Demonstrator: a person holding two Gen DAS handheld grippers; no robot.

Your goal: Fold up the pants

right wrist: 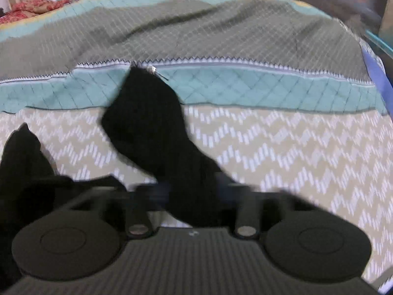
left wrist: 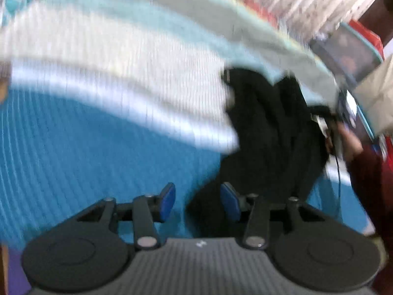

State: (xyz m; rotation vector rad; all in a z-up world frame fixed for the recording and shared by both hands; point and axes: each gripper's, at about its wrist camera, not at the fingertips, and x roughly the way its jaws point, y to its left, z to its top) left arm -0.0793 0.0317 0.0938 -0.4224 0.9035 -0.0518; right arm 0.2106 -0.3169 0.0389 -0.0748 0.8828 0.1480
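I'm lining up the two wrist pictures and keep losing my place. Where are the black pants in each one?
Left wrist: pants right of centre, running from the teal stripe down past the right pad of the open left tongs.
Right wrist: pants at centre, rising from the right tongs, which pinch them; more at lower left.
Shared landmark: the quilt's teal stripe.

No words, numbers or brand names can be read in either view. The only sign is a small pale mark on the ribbed grey housing of each gripper body (left wrist: 200, 244), too small and blurred to make out, and likewise in the right wrist view.
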